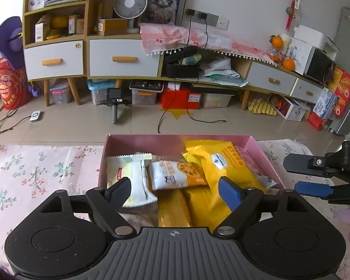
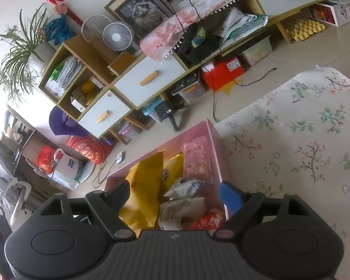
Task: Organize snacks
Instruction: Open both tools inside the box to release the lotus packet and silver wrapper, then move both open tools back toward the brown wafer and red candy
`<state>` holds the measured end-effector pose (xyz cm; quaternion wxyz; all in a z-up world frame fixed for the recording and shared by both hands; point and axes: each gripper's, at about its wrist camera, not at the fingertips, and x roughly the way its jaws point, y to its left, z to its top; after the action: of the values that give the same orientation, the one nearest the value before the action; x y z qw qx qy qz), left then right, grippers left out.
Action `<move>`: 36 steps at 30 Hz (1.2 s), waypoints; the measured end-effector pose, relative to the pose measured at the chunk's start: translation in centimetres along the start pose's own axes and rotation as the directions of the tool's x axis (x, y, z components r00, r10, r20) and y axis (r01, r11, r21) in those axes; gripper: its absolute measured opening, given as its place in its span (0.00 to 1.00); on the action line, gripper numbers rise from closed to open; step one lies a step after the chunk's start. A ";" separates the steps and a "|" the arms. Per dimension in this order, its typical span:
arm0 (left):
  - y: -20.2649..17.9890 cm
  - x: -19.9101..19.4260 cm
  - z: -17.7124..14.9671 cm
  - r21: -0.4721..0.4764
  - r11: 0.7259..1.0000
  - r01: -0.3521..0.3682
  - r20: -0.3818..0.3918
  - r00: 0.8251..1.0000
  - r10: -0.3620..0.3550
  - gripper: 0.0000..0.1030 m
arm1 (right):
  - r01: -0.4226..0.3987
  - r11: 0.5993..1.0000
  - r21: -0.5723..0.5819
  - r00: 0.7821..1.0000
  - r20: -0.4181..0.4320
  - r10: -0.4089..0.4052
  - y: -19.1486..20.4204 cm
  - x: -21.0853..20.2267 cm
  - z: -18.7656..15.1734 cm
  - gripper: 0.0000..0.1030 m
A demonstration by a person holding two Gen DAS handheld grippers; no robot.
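Both grippers hang over the shallow pink cardboard box now, and it sits at the far edge of the table under the floral cloth, open side up so packets can go straight in. The left gripper has its jaws spread wide, nothing pinched between them; the black finger floats above a white and pale-yellow snack packet at the box's left side, the blue-padded finger above a big yellow foil packet towards the right wall. I'd say it has let go, or is lining up for a fresh pick, since neither pad presses on anything.

The right gripper is tilted over the same box from the other side, jaws likewise released and empty; in the left wrist view it shows at the right, just off the box's right wall.

The snacks themselves: a white packet with an orange cookie picture lies in the middle, overlapping its neighbours. Two plain golden-yellow wrapped bars lie side by side along the near edge. From the right wrist view there is also a pink patterned packet along the right wall and crumpled white bags nearer the gripper. They are inside, but jumbled and overlapping, so by my reckoning the tidying is well along and not finished. The cloth around the box looks bare of packets.
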<state>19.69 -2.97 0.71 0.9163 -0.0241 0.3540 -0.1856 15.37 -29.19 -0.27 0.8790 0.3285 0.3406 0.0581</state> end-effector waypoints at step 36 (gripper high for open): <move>0.9 -10.1 -10.1 -0.018 0.991 -0.132 -0.088 0.988 0.130 0.97 | 0.164 0.920 -0.356 0.986 0.055 -0.154 3.0 -7.5 -9.9 0.87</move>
<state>6.48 2.37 -0.54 0.9100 -0.0034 0.3965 -0.1216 3.68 -23.99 0.33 0.9303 0.1343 0.3385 0.0437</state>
